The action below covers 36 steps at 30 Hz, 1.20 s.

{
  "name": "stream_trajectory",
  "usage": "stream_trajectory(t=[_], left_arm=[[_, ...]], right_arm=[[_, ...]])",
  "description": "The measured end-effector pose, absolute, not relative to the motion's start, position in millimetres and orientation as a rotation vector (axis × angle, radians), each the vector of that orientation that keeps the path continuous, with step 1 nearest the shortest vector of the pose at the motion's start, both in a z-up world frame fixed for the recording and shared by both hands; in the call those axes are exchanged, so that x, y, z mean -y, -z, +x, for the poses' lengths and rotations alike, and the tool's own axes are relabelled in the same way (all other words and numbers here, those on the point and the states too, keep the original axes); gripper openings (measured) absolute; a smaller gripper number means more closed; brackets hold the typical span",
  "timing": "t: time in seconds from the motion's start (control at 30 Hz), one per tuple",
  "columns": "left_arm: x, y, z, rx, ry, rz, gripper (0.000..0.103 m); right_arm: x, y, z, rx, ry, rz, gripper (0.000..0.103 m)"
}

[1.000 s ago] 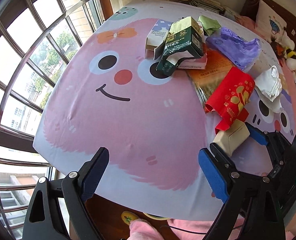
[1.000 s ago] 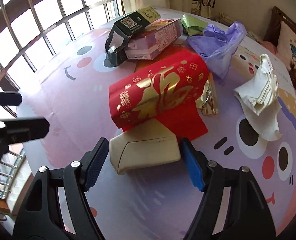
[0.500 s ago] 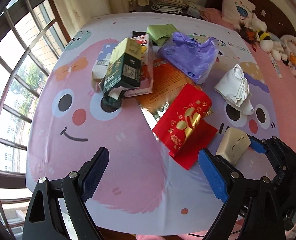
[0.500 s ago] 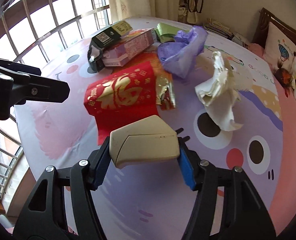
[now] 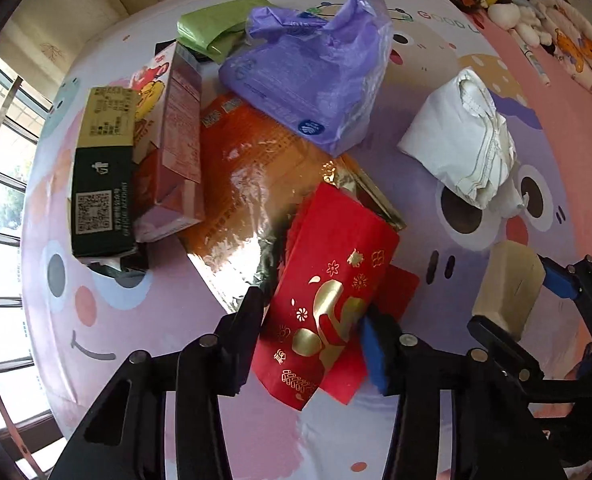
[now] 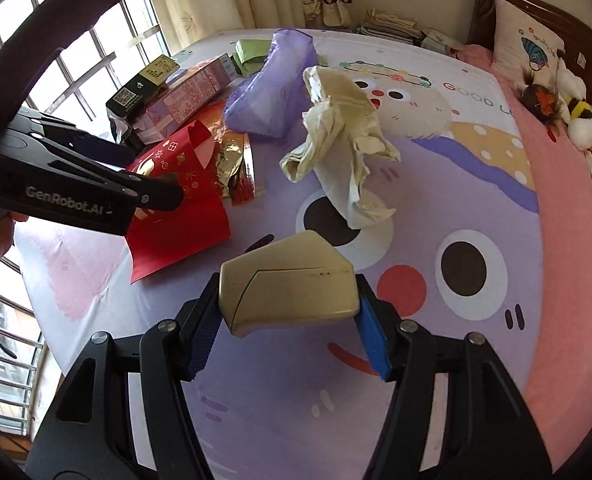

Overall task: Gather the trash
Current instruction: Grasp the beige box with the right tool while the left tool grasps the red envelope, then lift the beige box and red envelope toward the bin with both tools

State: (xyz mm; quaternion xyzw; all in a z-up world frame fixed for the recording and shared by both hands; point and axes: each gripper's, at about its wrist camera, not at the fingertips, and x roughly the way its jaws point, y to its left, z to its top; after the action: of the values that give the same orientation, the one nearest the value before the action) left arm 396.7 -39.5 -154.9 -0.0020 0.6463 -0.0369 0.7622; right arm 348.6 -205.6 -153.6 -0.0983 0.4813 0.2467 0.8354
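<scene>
Left wrist view: the left gripper (image 5: 312,316) points down over the bedsheet (image 5: 143,320), its jaws straddling the lower part of the red envelope (image 5: 332,312). The jaws have just been closing, and both pads now sit against the envelope's edges, so it reads as gripped. Taking the red envelope as landmark: directly behind it, and partly under it, lies a shiny orange-gold foil wrapper (image 5: 247,184); beyond that wrapper rests a purple plastic bag (image 5: 312,80), with a green bag (image 5: 211,28) further back. To the left of the envelope, behind the foil's left edge, a pink carton (image 5: 179,140) and a dark green box (image 5: 101,172) lie side by side, touching. To the right and further back, apart from the envelope, sits a crumpled white paper wad (image 5: 464,144). To the right of the envelope, the right gripper (image 5: 512,292) holds a beige box (image 5: 508,292) clear of the sheet. Right wrist view: the right gripper (image 6: 287,320) is clamped on the beige box (image 6: 287,280), a pad pressed on each end, and the box is off the bed. The red envelope (image 6: 175,216) lies left of it, with the left gripper's fingers (image 6: 151,196) at its upper part.
</scene>
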Motion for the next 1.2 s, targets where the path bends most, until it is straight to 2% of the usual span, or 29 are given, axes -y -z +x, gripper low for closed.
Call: stream_trajectory(t=[0.13,0.2,0.57,0.87,1.2], left_arm=[[54.2,146.9,384.4,-1.357,0.083,0.059,0.025],[58.0,140.8,376.5,-1.34,0.082,0.063,0.021],[26.6,84.1,305.6,-1.218,0.08,-0.04,0.019],[-22.2,33.1,202.6,-1.077,0.183,-0.011,0.019],[-78.9,34.3,84.4,-1.012,0.315,0.044,0.019]], right_arm=[[210.8,154.1,347.6,-1.023,-0.517,-0.193,0.059],[210.9,152.9,345.7,-1.025,-0.51,-0.189,0.059],[193.7,113.9,317.6,-0.973,-0.489,-0.174,0.059],[161.5,67.9,240.1,-0.898,-0.403,-0.144,0.059],[108.7,65.1,116.4,-0.904,-0.26,-0.073,0.059]])
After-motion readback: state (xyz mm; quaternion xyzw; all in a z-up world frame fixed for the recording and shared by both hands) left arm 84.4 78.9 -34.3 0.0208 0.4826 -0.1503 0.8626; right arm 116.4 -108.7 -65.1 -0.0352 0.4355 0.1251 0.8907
